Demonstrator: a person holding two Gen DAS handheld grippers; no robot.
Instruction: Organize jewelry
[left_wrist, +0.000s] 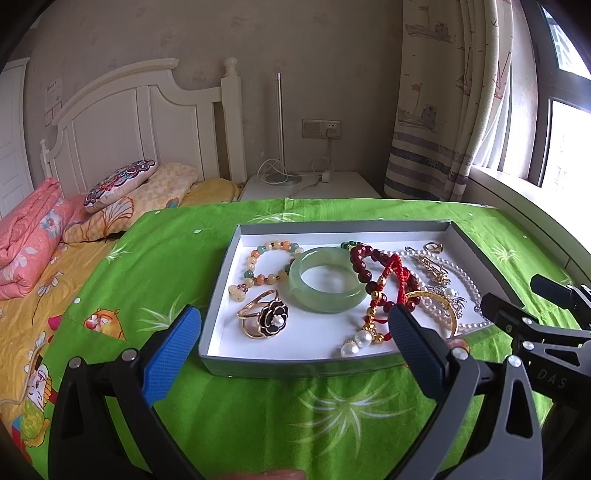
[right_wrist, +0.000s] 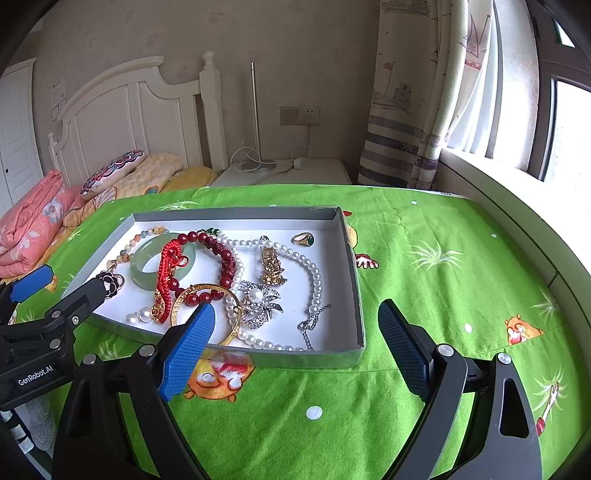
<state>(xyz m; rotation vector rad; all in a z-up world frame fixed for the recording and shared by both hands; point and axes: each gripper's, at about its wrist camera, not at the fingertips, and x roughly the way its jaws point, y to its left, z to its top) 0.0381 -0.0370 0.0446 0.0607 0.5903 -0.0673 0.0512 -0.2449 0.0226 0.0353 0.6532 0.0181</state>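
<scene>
Ahead of the left gripper (left_wrist: 295, 332), whose jaws stand wide and hold nothing, the shallow grey box (left_wrist: 295, 363) sits on the green-covered worktop (left_wrist: 332, 413) with the jewelry gathered inside: jade bangle (left_wrist: 325, 282), flower ring (left_wrist: 266, 317), red bead bracelet (right_wrist: 214, 251) and pearl necklace (right_wrist: 314, 273) overlapping. The right gripper (right_wrist: 295, 332) is likewise wide and empty. Everything lies in the box, yet tangled; this fits sorting under way or finished. Strands under the red cord (right_wrist: 168, 269) are hard to separate.

We are in a home bedroom: a white headboard (left_wrist: 140, 122), pillows (left_wrist: 122, 181), a nightstand (left_wrist: 310, 186) and curtains (left_wrist: 443, 110).
</scene>
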